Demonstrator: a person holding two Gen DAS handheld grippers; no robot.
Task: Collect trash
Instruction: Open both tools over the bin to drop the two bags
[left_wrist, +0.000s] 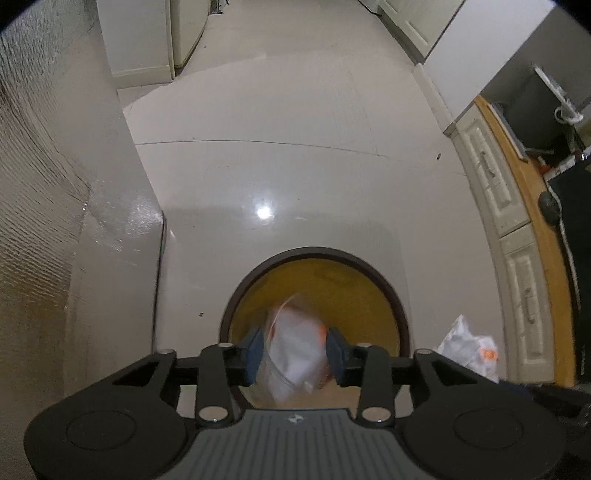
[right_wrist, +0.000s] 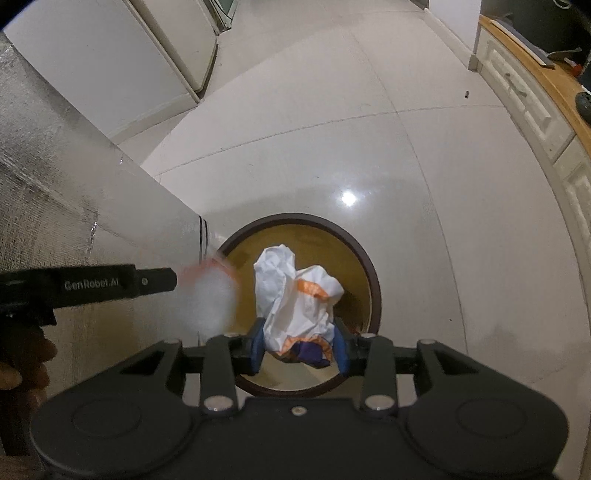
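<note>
Both grippers hang right over the bin (right_wrist: 373, 280). Left gripper (left_wrist: 295, 349) looks parted, blurry wrapper (left_wrist: 295, 354) slipping out; right gripper (right_wrist: 300, 345) pinches its bag (right_wrist: 295, 295) above the opening.

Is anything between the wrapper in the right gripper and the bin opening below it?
Nothing visible. The white and orange wrapper sits between the right gripper fingers directly over the round bin, whose yellow inside looks open and unblocked beneath it.

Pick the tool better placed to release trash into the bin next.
Right. The right tool grips a crumpled wrapper squarely over the bin opening; the left tool's blurred wrapper looks already released.
</note>
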